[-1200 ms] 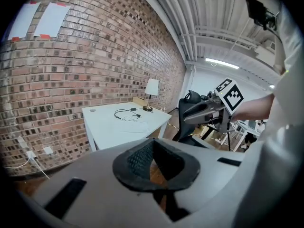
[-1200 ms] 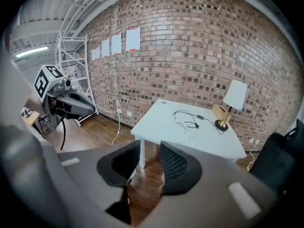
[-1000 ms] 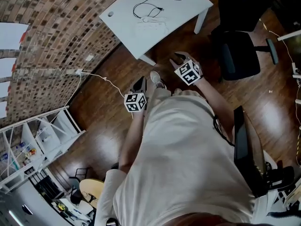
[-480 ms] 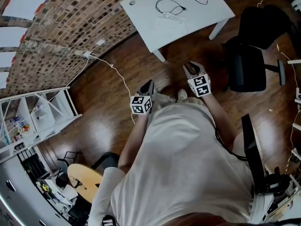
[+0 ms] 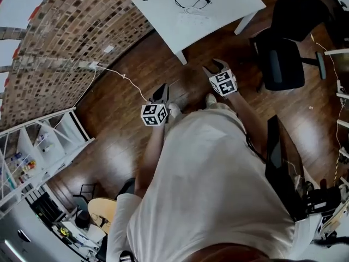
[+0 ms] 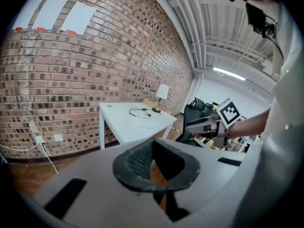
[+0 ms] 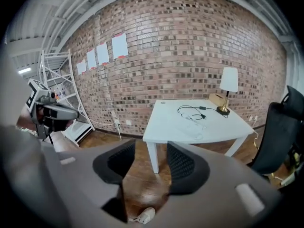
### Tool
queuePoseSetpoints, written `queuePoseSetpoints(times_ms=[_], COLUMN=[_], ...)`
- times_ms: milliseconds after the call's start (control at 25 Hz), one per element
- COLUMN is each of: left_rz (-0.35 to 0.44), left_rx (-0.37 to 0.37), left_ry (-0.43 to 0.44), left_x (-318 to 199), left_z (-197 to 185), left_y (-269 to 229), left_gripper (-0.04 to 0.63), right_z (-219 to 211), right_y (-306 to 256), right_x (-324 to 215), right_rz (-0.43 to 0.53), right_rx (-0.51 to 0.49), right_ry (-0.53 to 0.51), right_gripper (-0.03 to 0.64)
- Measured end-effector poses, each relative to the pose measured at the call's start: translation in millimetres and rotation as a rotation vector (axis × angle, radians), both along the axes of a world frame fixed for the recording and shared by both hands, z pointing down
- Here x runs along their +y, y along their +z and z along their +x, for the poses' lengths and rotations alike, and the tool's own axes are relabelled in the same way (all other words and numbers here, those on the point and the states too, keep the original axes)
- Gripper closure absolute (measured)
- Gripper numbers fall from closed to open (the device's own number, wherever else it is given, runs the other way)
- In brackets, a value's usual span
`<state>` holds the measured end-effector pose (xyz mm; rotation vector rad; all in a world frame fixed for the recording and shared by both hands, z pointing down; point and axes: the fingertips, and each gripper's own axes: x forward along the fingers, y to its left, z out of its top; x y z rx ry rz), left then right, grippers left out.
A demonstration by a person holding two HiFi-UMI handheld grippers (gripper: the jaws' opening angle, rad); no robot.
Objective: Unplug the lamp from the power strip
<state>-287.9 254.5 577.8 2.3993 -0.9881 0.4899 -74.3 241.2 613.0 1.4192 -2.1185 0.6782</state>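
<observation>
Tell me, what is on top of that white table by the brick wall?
A lamp with a white shade stands at the table's far corner; a black cord loops beside it. Whether the cord is plugged into anything is too small to tell.

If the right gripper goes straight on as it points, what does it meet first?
Probably the wooden floor before the white table's front leg; depth is unclear. Nothing stands between the right gripper's jaws, which have just been opening.
</observation>
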Motion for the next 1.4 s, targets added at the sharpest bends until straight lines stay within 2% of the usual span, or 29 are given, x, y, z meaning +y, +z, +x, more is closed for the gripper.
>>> queuePoseSetpoints(times_ms=[120,320,640,680,720,840,960,1080,1200,1320,1400], left_rz=[0.007,-0.010,-0.049,-0.052,-0.054,-0.070,-0.099,-0.133,-0.180,-0.216,-0.256], left_rx=[0.017,0.001,-0.012,-0.010,-0.008,0.016,0.100,0.242,0.378,0.480,0.571], left_ry=[0.007,0.037,0.045,0.045,0.045,0.039,0.029,0.012,-0.003,-0.006,-0.014], left_x=[-12,-22,-28,-28,-29,-30,-37,-53,-68,-78,-84], left_z=[-19,-46,-81,-83,-84,-84,-75,-57,-36,-16,-5], left_y=[-3,11,34,35,36,36,23,-1,-24,-42,-50], left_gripper=[0.591,0.591,0.591,0.591,0.591,0.591,0.592,0.592,0.594,0.597,0.542], right_z=[-19,-41,-66,-66,-64,-64,-71,-79,-82,-82,-80], right_y=[8,21,23,23,24,20,-2,-28,-43,-50,-57], right_x=[-2,-4,-5,-5,-4,-5,-15,-26,-33,-38,-41], right_rz=[-0.045,-0.097,-0.115,-0.121,-0.128,-0.129,-0.079,-0.025,0.000,0.022,0.042], right_rx=[0.051,0.137,0.150,0.161,0.178,0.184,0.121,0.054,0.051,0.055,0.044], right_ry=[-0.024,-0.059,-0.072,-0.075,-0.081,-0.088,-0.084,-0.085,-0.100,-0.106,-0.101], right_gripper=[0.416,0.416,0.431,0.453,0.512,0.539,0.546,0.560,0.565,0.575,0.578])
